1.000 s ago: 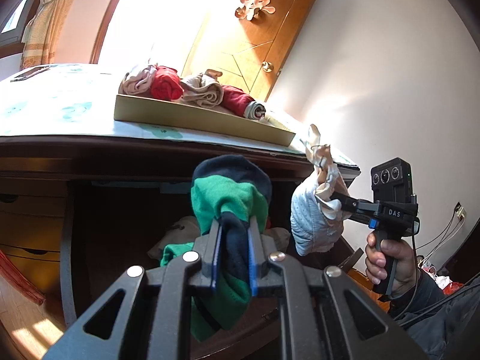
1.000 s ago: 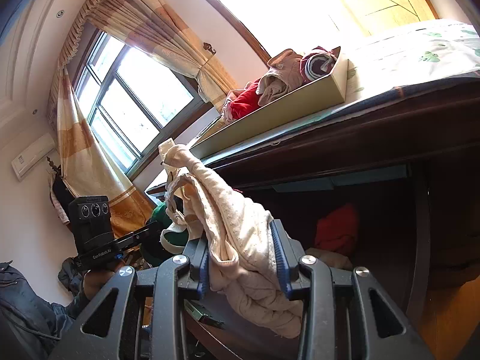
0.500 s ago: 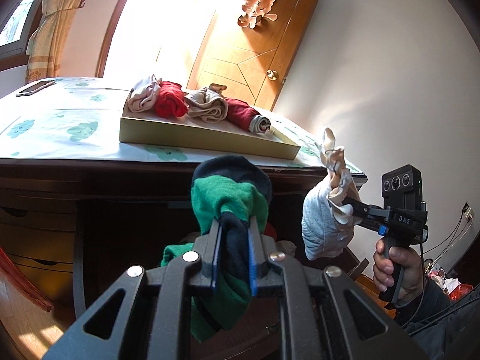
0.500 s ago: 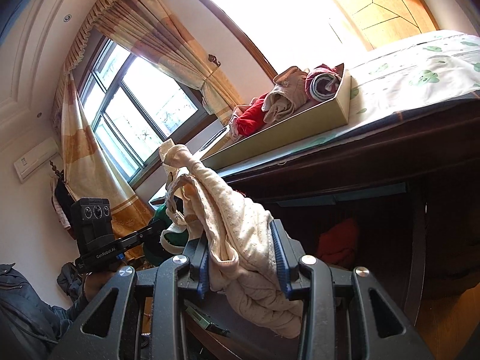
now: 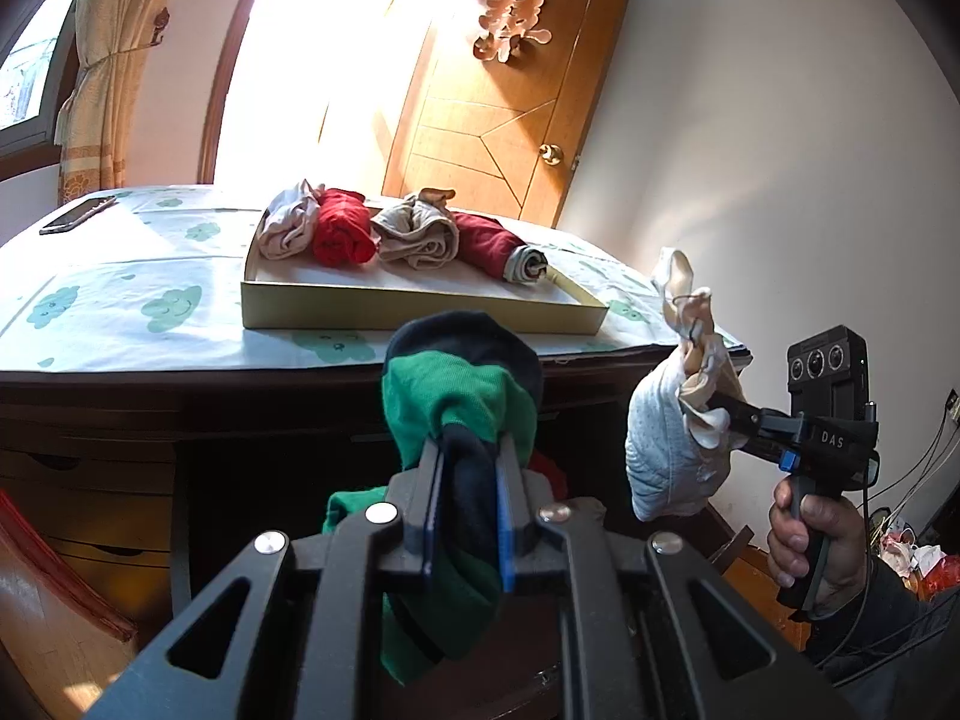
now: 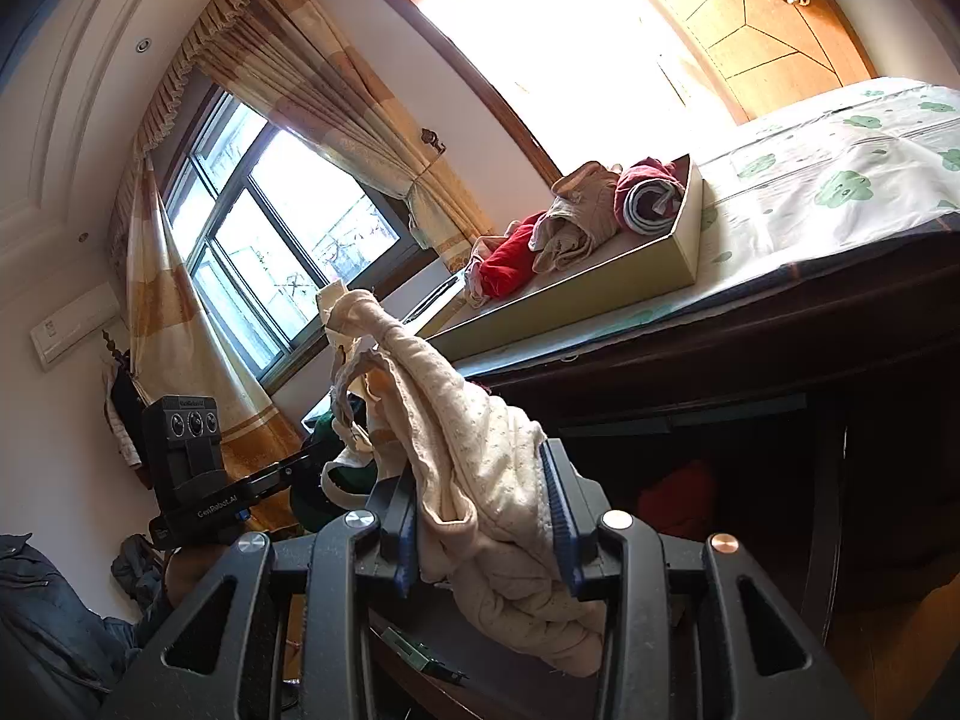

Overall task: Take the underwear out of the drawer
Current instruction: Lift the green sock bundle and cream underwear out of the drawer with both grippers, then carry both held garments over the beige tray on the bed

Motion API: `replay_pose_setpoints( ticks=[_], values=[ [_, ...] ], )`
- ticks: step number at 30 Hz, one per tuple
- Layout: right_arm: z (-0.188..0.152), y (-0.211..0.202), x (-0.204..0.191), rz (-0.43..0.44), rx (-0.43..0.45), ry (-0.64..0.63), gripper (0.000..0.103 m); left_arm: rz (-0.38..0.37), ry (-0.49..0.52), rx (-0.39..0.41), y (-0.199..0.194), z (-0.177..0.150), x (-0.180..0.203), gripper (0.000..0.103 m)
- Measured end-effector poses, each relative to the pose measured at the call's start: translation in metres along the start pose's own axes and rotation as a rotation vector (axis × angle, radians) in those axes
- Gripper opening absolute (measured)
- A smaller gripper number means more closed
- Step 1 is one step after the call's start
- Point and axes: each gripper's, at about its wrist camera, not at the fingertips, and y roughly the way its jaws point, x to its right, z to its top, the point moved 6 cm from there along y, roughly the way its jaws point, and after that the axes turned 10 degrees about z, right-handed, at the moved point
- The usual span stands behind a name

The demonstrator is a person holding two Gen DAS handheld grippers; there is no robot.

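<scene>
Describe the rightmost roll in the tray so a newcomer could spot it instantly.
Start at the desk with the cloud-print cover and find the shallow gold tray on it, holding four rolled garments in a row. The target is the dark red roll at the end nearest the wooden door. Unlike the bright red roll, its open end shows a grey lining.

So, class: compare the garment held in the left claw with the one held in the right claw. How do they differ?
The left claw grips a green and navy garment; the right claw grips a cream speckled garment.
The green one is bunched into a compact lump; the cream one trails upward into a thin twisted end.
Both are clamped and lifted below the level of the tray.
</scene>
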Motion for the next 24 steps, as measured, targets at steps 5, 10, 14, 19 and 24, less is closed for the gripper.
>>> replay_pose_setpoints(
  ticks=[5, 10, 14, 19, 24],
  values=[
    [0.004, -0.006, -0.006, 0.004, 0.017, -0.008, 0.038, 0.007, 0.009, 0.013, -0.004, 0.006, 0.003, 0.012],
    [0.01, -0.01, -0.012, 0.009, 0.033, -0.024, 0.038, 0.012, 0.018, 0.03, -0.011, 0.012, 0.007, 0.012],
    [0.014, -0.013, -0.019, 0.016, 0.043, -0.034, 0.038, 0.016, 0.025, 0.042, -0.013, 0.018, 0.01, 0.012],
    [0.02, -0.016, -0.027, 0.021, 0.055, -0.051, 0.038, 0.022, 0.031, 0.056, -0.017, 0.024, 0.012, 0.012],
    [0.024, -0.018, -0.034, 0.023, 0.065, -0.066, 0.038, 0.026, 0.034, 0.068, -0.018, 0.029, 0.013, 0.012]
  ],
)
